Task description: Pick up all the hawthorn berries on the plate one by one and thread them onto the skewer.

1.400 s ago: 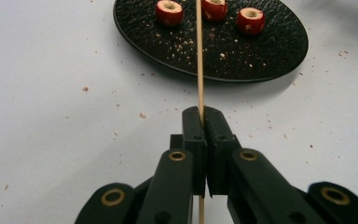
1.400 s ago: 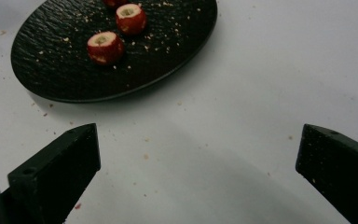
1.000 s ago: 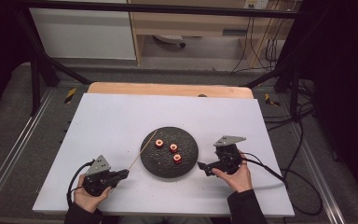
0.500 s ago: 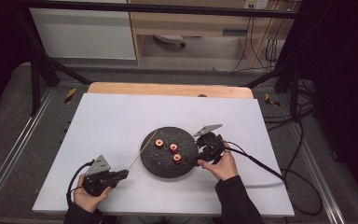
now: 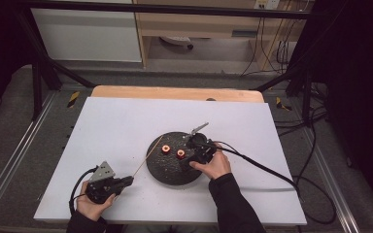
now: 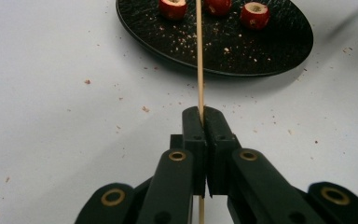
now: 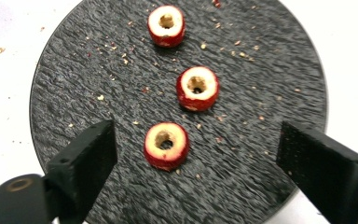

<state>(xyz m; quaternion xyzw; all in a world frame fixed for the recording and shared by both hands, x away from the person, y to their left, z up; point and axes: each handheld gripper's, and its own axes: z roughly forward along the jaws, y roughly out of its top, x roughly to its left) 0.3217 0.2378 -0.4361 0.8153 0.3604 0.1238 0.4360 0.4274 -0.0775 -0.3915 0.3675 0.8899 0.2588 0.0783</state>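
Hand-held gripper in my right hand point(image 7: 186, 158) hangs over the black plate point(image 7: 270, 84), its jaws spread on either side of the nearest of three cored red fruit pieces point(image 7: 166, 145); they have just been narrowing, yet neither pad touches the fruit. That piece sits toward my side of the plate, with the middle piece point(image 7: 197, 88) and the far piece point(image 7: 166, 25) lined up beyond it. My left hand-held gripper point(image 6: 201, 122) rests low over the white table point(image 5: 116, 121), pressed together on a thin wooden skewer point(image 6: 199, 56) whose free end reaches over the plate's rim. I judge this to be the pick-up step before threading. Next, I should lower the right jaws around the nearest piece, squeeze gently, then bring its hole to the skewer tip.
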